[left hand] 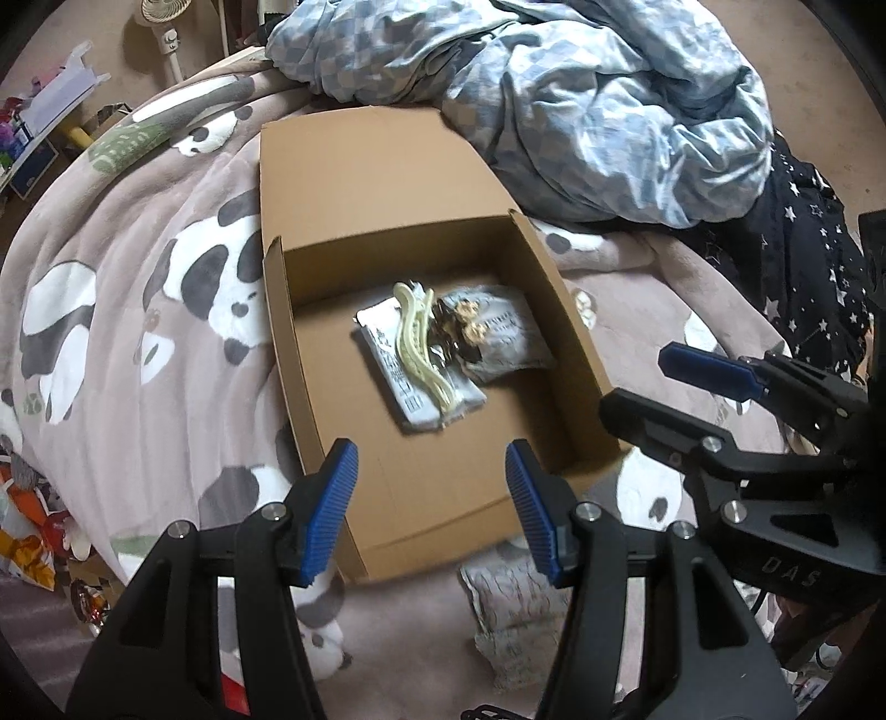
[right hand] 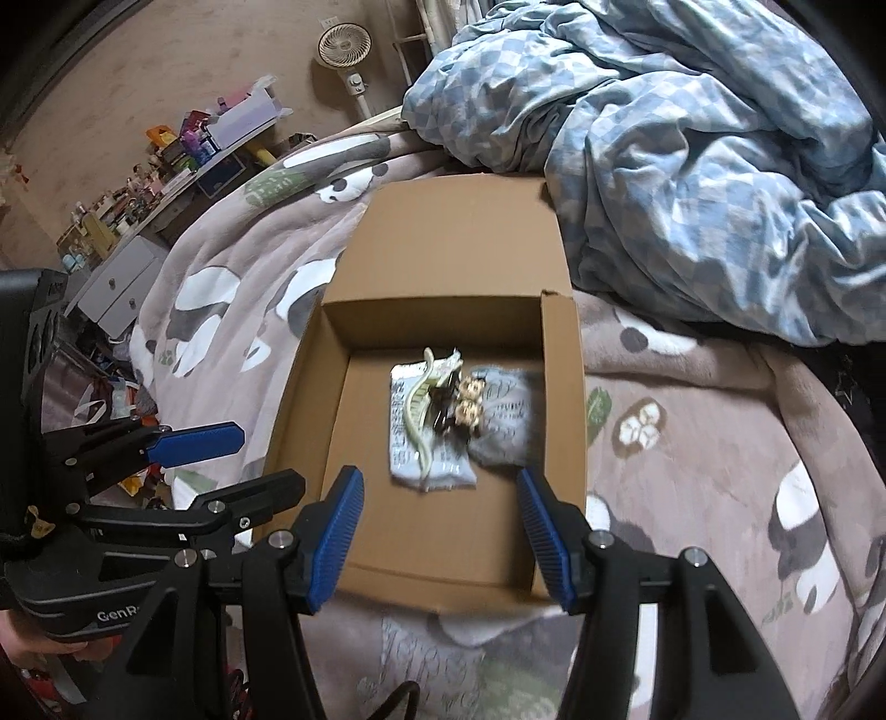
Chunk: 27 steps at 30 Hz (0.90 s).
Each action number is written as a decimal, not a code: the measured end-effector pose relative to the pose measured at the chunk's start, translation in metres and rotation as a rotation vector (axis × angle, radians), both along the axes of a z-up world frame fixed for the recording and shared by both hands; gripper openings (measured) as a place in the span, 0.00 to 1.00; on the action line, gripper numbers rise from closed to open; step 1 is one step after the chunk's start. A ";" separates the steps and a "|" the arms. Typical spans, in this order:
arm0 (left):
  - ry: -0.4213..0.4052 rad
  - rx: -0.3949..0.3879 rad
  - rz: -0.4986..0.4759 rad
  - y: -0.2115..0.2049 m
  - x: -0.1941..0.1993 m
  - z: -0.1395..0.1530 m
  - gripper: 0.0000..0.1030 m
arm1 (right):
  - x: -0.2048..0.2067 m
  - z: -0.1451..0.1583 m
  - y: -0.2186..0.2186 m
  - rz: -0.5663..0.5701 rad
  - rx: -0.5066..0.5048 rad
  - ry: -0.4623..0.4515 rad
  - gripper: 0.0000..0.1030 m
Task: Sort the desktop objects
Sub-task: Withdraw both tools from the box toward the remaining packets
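1. One panda-print blanket [left hand: 138, 343] [right hand: 720, 443] covers the bed and carries everything else; the open box serves as the landmark below.
2. One blue-and-white checked duvet [left hand: 581, 111] [right hand: 692, 166] lies crumpled beyond the box's far right corner, touching the lid's right edge.
3. One cardboard box [left hand: 559, 310] [right hand: 565, 399] sits open on the blanket, its lid [left hand: 365, 177] [right hand: 459, 238] laid back flat beyond the far wall.
4. Two grippers hover at the box's near edge. The left gripper [left hand: 432, 504] [right hand: 255, 459] has its jaws spread wide with nothing between them. The right gripper [right hand: 440, 531] [left hand: 637, 382] is likewise spread and holds nothing; it hangs by the box's right wall in the left wrist view.
5. Three grey-white packets show in all. One printed packet [left hand: 404, 382] [right hand: 410, 459] lies on the box floor near the middle. A second grey packet [left hand: 509, 338] [right hand: 509, 421] lies just to its right, touching it. A third packet [left hand: 509, 615] [right hand: 421, 659] lies outside the box on the blanket, just before the near wall.
6. One cream hair claw [left hand: 421, 343] [right hand: 418, 415] lies lengthwise on top of the printed packet inside the box.
7. One dark hair clip with small tan ornaments [left hand: 462, 327] [right hand: 468, 410] rests in the box between the cream claw and the second packet, touching both. How many ornaments it bears is too blurred to count exactly.
8. One white standing fan [left hand: 163, 22] [right hand: 346, 52] stands on the floor well beyond the box's far left corner.
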<state>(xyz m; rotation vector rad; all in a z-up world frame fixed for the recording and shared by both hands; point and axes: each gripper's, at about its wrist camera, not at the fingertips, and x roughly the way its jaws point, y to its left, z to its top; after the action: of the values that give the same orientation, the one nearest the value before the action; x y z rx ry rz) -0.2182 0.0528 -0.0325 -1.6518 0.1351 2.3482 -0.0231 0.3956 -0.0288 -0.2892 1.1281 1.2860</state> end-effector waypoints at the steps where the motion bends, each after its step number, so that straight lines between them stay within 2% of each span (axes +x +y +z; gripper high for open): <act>1: 0.000 0.000 -0.001 0.001 0.004 0.001 0.53 | -0.003 0.001 -0.006 -0.001 0.000 0.001 0.57; 18: -0.035 -0.009 -0.029 0.023 0.087 -0.008 0.53 | -0.035 -0.008 -0.085 -0.045 -0.017 0.021 0.57; 27: -0.077 0.007 -0.020 0.036 0.126 -0.027 0.54 | -0.045 -0.028 -0.122 -0.079 -0.037 0.053 0.57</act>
<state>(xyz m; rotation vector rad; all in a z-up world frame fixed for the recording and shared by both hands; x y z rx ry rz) -0.0922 0.0886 -0.0595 -1.7270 0.1275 2.2645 -0.0685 0.2738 -0.0567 -0.2367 1.1985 1.2096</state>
